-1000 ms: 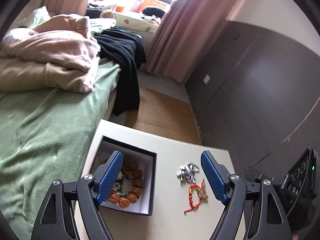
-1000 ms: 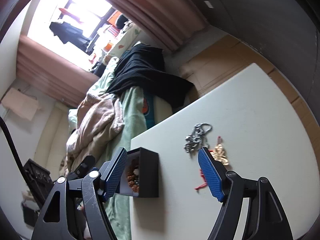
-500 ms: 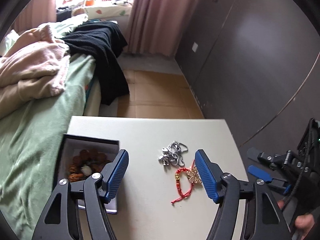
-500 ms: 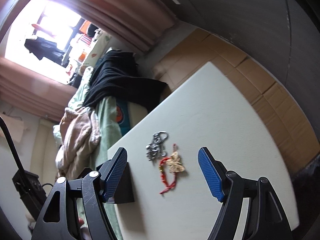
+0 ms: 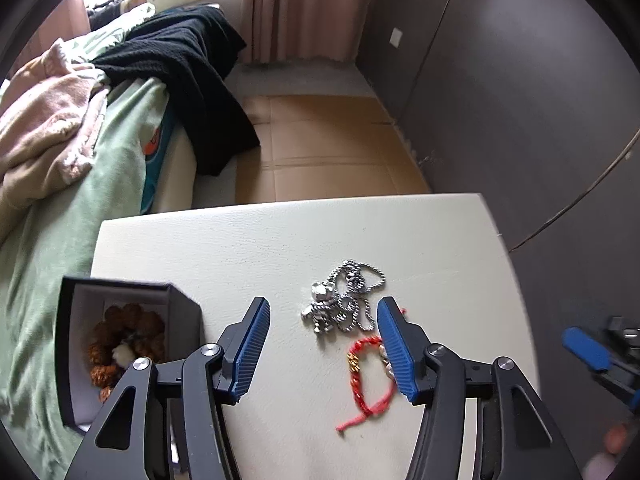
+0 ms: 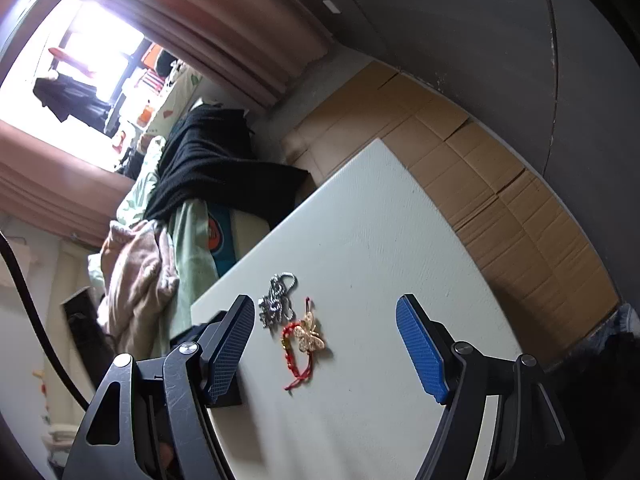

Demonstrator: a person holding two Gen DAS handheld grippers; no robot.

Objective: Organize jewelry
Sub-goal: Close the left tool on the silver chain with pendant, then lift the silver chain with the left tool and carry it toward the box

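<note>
A silver chain necklace (image 5: 344, 300) with a small figure pendant lies on the white table (image 5: 280, 248). Just in front of it lies a red cord bracelet (image 5: 362, 376) with a gold butterfly charm (image 6: 309, 336). My left gripper (image 5: 324, 332) hovers over both pieces, its jaws closing, with the chain between the blue pads and untouched. A black box (image 5: 120, 344) at the table's left holds a brown bead bracelet (image 5: 128, 340). My right gripper (image 6: 326, 340) stands open above the table; the red bracelet (image 6: 298, 350) and chain (image 6: 276, 300) lie between its pads, farther on.
A bed with a green sheet (image 5: 60, 208), pink blanket (image 5: 44, 120) and black garment (image 5: 192, 64) borders the table's left side. Cardboard (image 5: 320, 140) covers the floor beyond the far edge. A dark wardrobe wall (image 5: 520, 100) runs along the right.
My left gripper swung right from over the box to over the chain and red bracelet, dropped closer, and its jaws narrowed. The right gripper shifted right, and the jewelry now sits between its pads.
</note>
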